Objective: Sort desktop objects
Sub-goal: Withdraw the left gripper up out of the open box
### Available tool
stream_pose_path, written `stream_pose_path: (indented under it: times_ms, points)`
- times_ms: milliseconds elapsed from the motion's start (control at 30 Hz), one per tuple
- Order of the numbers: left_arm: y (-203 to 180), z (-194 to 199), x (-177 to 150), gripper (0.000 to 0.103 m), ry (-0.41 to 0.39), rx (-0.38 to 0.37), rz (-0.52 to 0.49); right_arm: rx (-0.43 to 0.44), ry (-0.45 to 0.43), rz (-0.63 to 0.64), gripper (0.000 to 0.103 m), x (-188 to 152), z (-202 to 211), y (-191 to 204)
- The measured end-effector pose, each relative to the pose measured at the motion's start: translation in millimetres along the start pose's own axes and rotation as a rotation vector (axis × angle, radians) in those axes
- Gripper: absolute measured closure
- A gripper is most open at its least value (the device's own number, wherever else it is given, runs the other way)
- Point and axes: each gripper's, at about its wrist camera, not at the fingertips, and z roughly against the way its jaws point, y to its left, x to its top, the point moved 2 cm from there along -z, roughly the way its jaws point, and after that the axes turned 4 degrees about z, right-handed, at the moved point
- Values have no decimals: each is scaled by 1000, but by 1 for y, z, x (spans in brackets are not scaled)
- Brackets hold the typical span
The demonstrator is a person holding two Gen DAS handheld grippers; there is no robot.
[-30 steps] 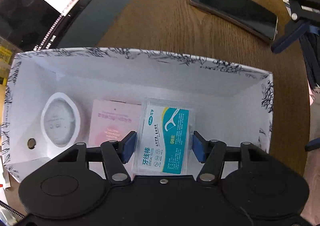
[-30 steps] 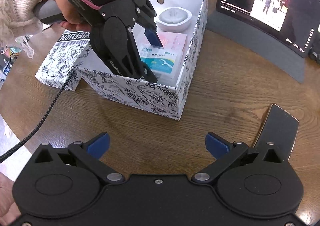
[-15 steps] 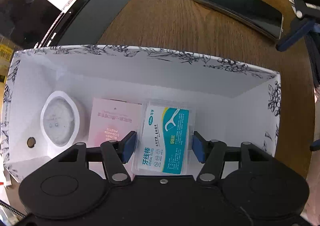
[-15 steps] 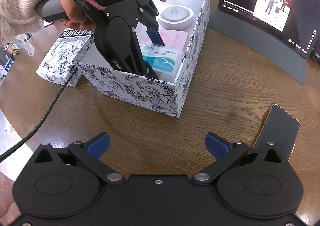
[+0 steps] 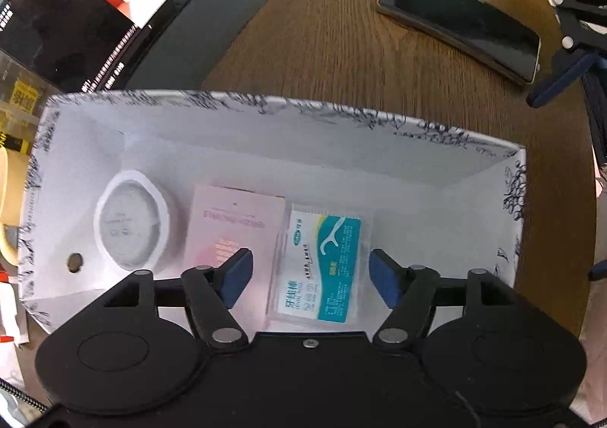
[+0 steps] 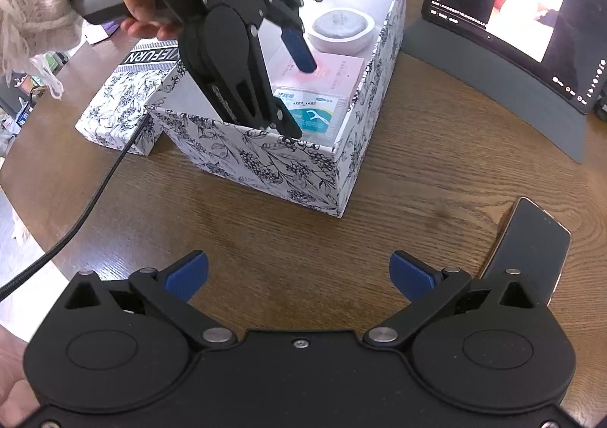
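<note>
I see even indoor light, strong fisheye bending at the edges, slight motion blur inside the box (image 5: 288, 162)

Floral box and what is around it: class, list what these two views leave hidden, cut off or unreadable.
- Small print on the pink card: blurred in the left wrist view.
- Near end of the dental floss pack: hidden by the left gripper in the right wrist view.
- Phone: its near end is behind the right gripper.
- Box lid: lettering cut off by the left gripper.
</note>
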Motion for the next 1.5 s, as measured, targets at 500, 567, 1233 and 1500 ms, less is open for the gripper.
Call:
stream_pose_path:
  times_ms: [500,567,1233,1500]
  points:
    - [63,33,-24,0,-183,118,301,14,-31,50,0,3,11,7]
    - [67,43,-32,0,-220,128,353,17,-33,65,0,3,12,10]
    - [38,127,-161,0,-524,260,971,6,-58,128,0,-4,20,52]
    - [40,117,-213,0,-530,302,1120,-10,-68,105,0,-8,25,97]
